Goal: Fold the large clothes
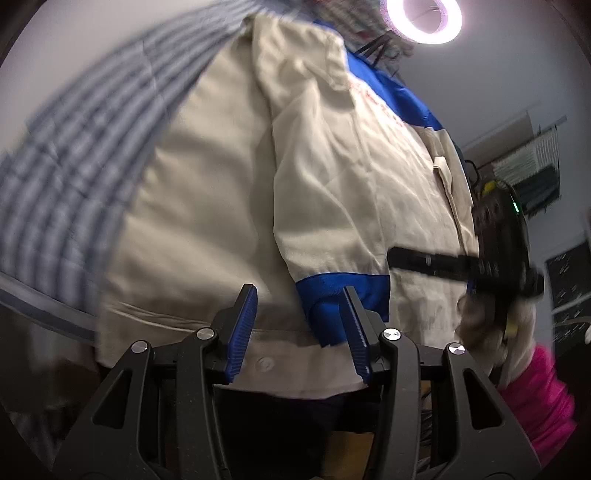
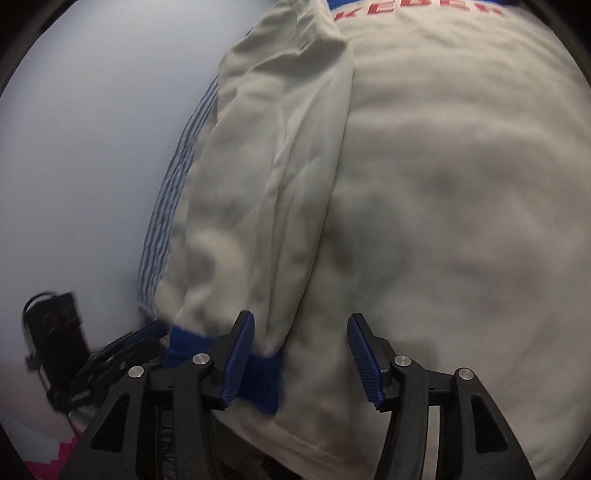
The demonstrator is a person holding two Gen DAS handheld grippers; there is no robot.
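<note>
White tabletop, smooth, bare at 9 o'clock in the right wrist view. A blue-and-white striped cloth lies on it under the garment, showing at 9–11 o'clock in the left view. Room: ring light at 1 o'clock, grey wall, dark panels at 3 o'clock, all blurred.

Task item: a cream jacket with blue trim and red lettering, spread flat on the striped cloth. One sleeve is folded over the body, and its blue cuff ends near the hem.

Left tongs: spread, nothing pinched. The blue cuff sits just inside the right-hand pad at 6 o'clock; the hem with snap buttons runs between the pads. Touching or not: can't tell.

Right tongs: spread, nothing pinched. Cream fabric fills the gap; the blue cuff lies behind the left-hand pad at 7 o'clock.

In the left view, the right tongs' body appears at 3 o'clock, held by a hand in a pale glove with a pink sleeve.
</note>
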